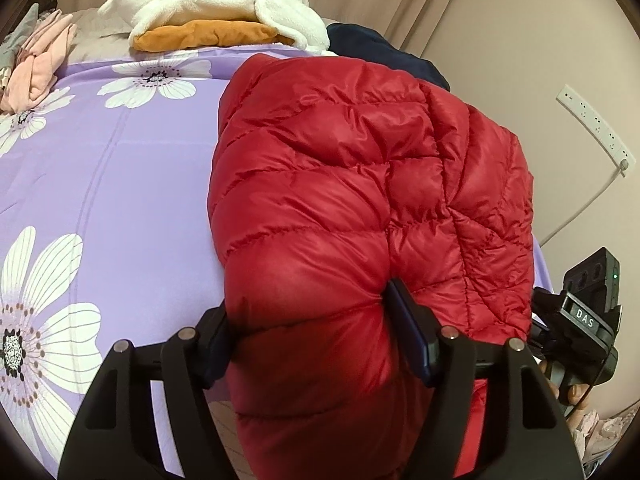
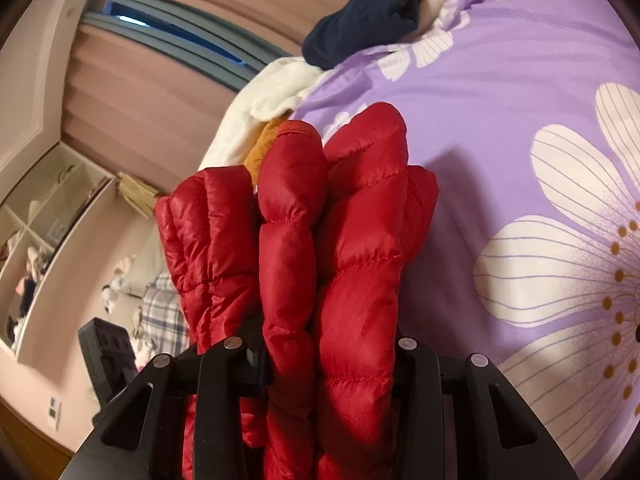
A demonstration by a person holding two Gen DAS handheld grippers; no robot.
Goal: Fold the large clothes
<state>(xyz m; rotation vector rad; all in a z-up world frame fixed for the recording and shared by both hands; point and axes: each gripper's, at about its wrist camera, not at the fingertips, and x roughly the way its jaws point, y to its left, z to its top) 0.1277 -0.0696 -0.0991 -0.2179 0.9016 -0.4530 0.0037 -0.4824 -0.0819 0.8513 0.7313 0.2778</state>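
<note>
A red puffer jacket (image 1: 360,184) lies folded on the right side of a purple flowered bedspread (image 1: 120,184). My left gripper (image 1: 312,332) is shut on the jacket's near edge, the padding bulging between its two fingers. My right gripper (image 2: 332,360) is shut on several bunched layers of the same red jacket (image 2: 340,240), held above the bedspread (image 2: 500,140). In the left wrist view the right gripper's body (image 1: 580,320) shows at the jacket's right edge.
A white fleece (image 1: 208,4) over an orange garment (image 1: 208,36) is stacked at the far end of the bed. A navy garment (image 1: 384,52) lies behind the jacket, pink clothes (image 1: 36,64) at the far left. A wall with a power strip (image 1: 592,124) is on the right.
</note>
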